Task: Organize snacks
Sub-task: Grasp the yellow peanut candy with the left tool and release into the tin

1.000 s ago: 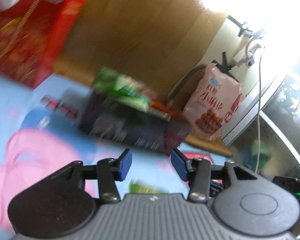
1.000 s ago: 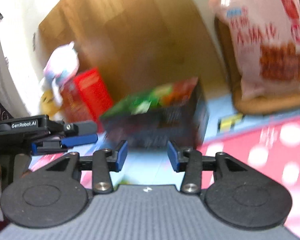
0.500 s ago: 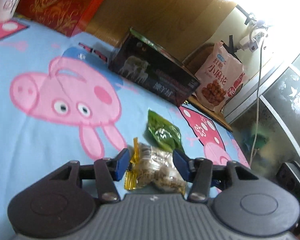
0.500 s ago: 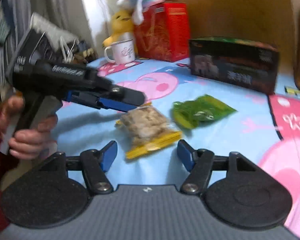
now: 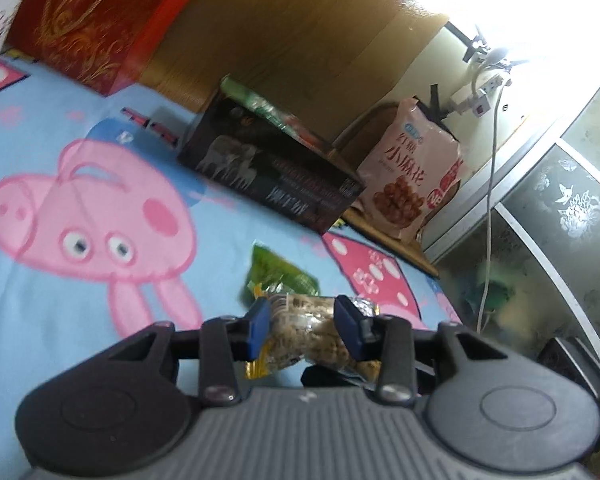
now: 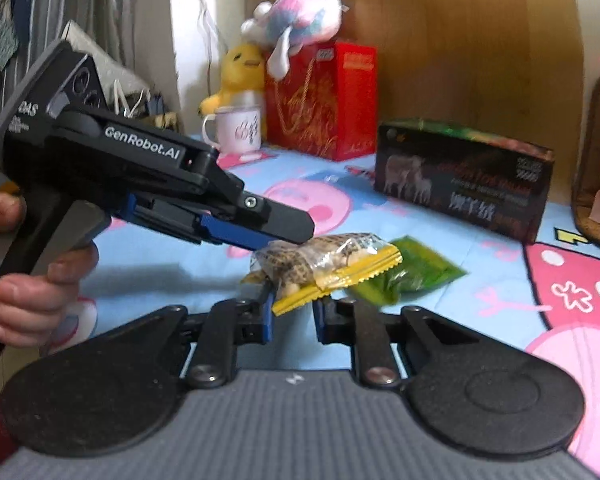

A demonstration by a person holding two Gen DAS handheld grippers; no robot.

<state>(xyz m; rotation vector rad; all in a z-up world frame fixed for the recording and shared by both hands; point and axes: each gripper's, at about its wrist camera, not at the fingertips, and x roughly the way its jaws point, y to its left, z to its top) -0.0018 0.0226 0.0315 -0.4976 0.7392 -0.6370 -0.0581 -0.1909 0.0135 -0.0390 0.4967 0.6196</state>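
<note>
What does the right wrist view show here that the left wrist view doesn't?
Only the right: the left gripper's body with the hand holding it, a yellow duck and a pastel plush. Only the left: a pink bag and a white cable. Both: the nut packet, green packet, black box, red box.

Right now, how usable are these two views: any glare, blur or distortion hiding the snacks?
Left wrist view: window glare whites out the upper right; clear yellow-edged nut packet readable, green foil packet blurred. Right wrist view: evenly lit, black printed box smeared, fisheye bends the edges.
</note>
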